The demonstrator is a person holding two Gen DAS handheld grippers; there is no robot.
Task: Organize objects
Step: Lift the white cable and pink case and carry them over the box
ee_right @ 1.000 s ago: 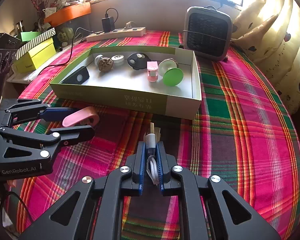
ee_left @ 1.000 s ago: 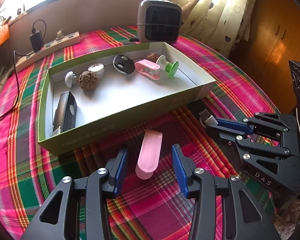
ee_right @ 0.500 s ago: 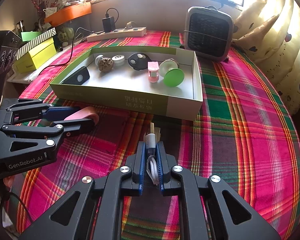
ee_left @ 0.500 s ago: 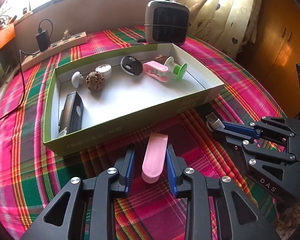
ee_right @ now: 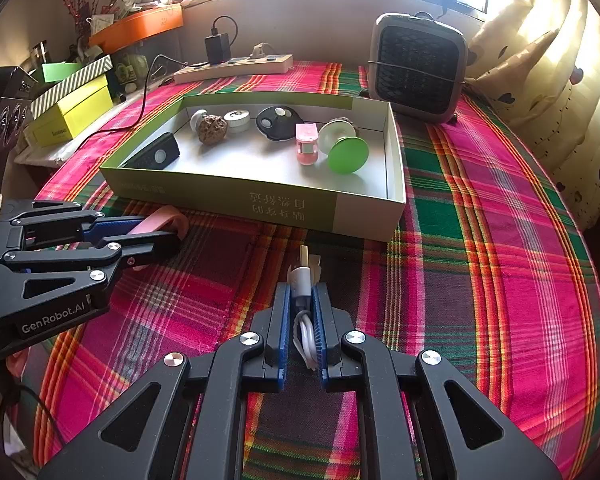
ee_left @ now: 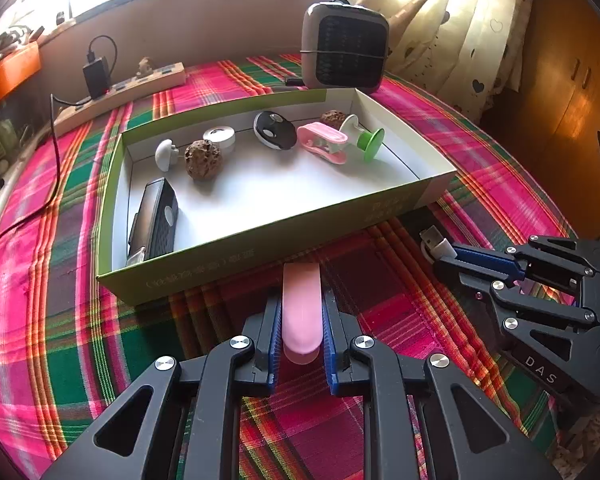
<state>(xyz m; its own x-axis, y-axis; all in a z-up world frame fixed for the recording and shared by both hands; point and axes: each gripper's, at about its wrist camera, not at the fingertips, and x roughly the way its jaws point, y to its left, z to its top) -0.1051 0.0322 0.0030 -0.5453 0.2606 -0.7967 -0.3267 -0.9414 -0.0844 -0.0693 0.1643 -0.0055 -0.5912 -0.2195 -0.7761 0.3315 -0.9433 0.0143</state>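
Observation:
My left gripper (ee_left: 301,308) is shut on a long pink plastic piece (ee_left: 301,312), just in front of the green-and-white box (ee_left: 268,240). The same gripper (ee_right: 172,232) and pink piece (ee_right: 164,220) show at the left in the right wrist view. My right gripper (ee_right: 301,292) is shut on a white USB cable (ee_right: 302,280) with its plug pointing at the box (ee_right: 364,216). In the left wrist view that gripper (ee_left: 446,254) and the plug (ee_left: 434,240) are at the right. Inside the box lie a black remote (ee_left: 154,220), a brown nut (ee_left: 203,159), a pink clip (ee_left: 324,144) and a green-ended spool (ee_left: 366,140).
A small heater (ee_left: 346,56) stands behind the box. A power strip (ee_left: 120,92) with a charger lies at the back left. Yellow and striped boxes (ee_right: 72,108) sit off the table's left edge. A plaid cloth (ee_right: 480,240) covers the table. Curtains hang at the right.
My left gripper has closed on the pink piece, which lay between its open jaws a second ago. My right gripper still holds the cable and has hardly moved.

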